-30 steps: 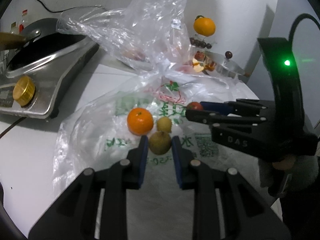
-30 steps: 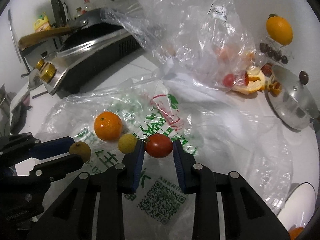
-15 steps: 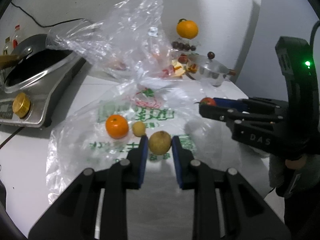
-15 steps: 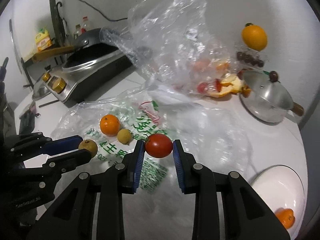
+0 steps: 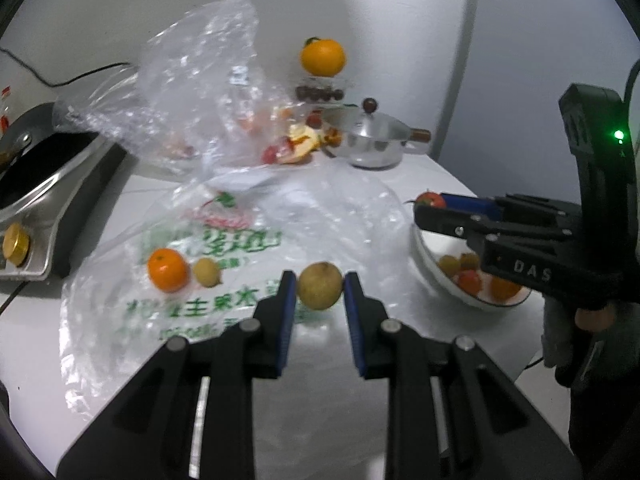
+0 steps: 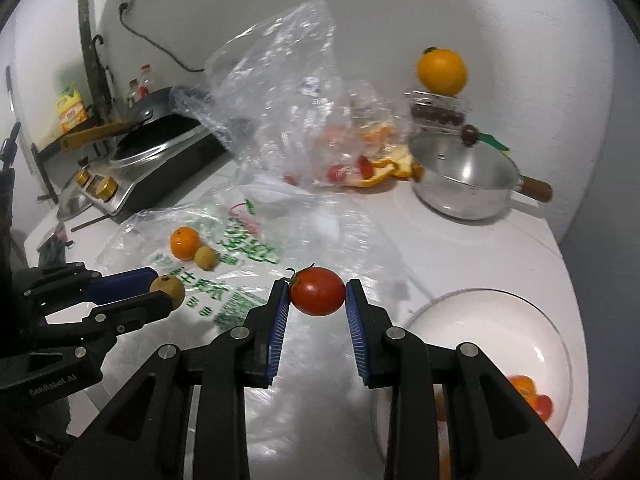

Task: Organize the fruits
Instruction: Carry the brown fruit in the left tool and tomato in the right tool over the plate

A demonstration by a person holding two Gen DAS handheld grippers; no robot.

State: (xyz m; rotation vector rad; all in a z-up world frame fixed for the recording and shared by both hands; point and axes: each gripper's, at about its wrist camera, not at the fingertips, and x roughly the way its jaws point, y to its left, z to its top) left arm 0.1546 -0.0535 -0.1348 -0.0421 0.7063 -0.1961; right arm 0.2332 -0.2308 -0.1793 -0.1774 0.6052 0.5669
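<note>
Fruits are being carried two at a time: I am holding a yellow-brown fruit between the blue pads of my left gripper, jaws closed to its width, clear of the table. My right gripper is pinching a red tomato the same way, jaws nearly closed on its sides.

Risks, as I am judging them: both fruits are round and smooth and are being gripped only at their widest points, so either could be rolling out if I tilt or jolt a gripper. The tomato is soft, and more squeeze could be splitting it. The two grippers are converging on one bowl, so they could be knocking each other at the rim.

Left of my left gripper, an orange and a small yellow fruit, touching each other, are lying on the printed plastic bag; further left, a stove is standing well apart. Ahead, a crumpled clear bag is holding peel and red fruit, with a steel pot just beside it. Right of my right gripper, the white bowl is already holding a few fruits. The loose plastic sheet is lying between gripper and bowl, and could be snagging a low pass.
</note>
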